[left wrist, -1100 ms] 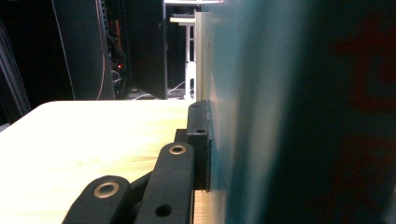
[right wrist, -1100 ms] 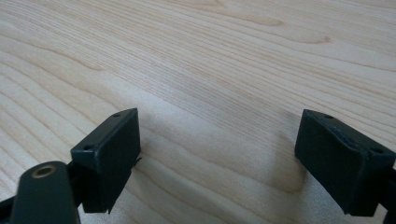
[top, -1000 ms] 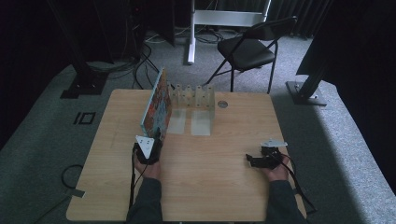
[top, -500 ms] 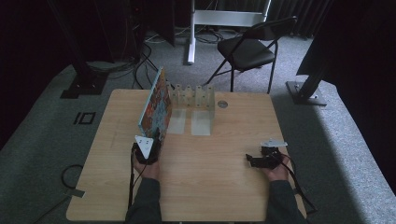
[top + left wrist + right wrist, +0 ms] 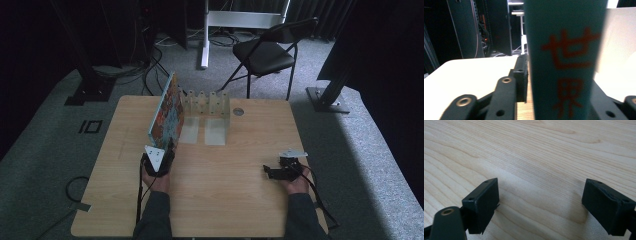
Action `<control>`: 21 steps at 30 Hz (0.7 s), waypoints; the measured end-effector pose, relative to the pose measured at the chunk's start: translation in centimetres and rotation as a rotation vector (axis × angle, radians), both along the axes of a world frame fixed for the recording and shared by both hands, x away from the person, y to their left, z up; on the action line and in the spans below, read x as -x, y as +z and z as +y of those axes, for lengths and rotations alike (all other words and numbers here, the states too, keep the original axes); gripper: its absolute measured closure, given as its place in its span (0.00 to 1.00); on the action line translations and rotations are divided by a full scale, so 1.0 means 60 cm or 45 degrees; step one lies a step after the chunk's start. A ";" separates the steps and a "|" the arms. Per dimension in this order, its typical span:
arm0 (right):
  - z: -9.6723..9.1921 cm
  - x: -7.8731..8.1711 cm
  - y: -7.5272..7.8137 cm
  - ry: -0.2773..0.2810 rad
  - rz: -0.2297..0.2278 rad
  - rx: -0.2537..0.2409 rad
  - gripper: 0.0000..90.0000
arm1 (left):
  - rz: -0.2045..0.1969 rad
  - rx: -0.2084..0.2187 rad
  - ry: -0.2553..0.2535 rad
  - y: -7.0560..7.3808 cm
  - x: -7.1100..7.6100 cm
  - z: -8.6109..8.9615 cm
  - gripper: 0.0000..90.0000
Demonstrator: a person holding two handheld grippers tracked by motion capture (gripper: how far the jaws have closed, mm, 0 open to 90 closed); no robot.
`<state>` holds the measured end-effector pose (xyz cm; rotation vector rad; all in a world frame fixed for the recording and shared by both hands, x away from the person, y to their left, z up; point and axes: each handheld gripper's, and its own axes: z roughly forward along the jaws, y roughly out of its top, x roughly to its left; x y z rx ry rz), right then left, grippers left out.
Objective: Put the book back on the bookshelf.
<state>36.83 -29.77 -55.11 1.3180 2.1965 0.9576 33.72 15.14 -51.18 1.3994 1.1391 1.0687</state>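
Most of the job looks done to me, going by how things sit. One book (image 5: 167, 112) is standing on its edge on the desk (image 5: 230, 200), at the left end of the clear rack (image 5: 207, 102), with its far end up by the rack's dividers and its near end toward the person. I can't tell whether it's properly inside a slot or just beside the outermost divider, since the plastic is see-through and the angle doesn't help.

Left tongs (image 5: 169, 144) are right at the near end of the book. In the left gripper view the teal spine with red characters (image 5: 564, 62) sits between the jaws. They've just been opening, and the near pad looks like it's barely off the cover rather than pressing on it. So my read is the book has been let go and is standing by itself.

Right tongs (image 5: 267, 172) are parked well off to the right over bare wood, jaws spread wide with nothing in them (image 5: 540, 205).

What's left, I'd guess: back the left tongs away without bumping the spine, and check the book doesn't tip. It looks like it leans a bit, so that's the risky part.
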 end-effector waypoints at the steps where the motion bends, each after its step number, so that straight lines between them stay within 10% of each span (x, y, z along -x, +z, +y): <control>1: 0.000 0.000 0.000 0.000 0.000 0.000 0.16 | 0.000 -0.002 -0.004 0.000 0.001 0.001 0.71; 21: 0.000 0.000 0.000 0.000 0.000 0.000 0.16 | 0.008 -0.050 -0.086 0.019 0.032 0.021 0.61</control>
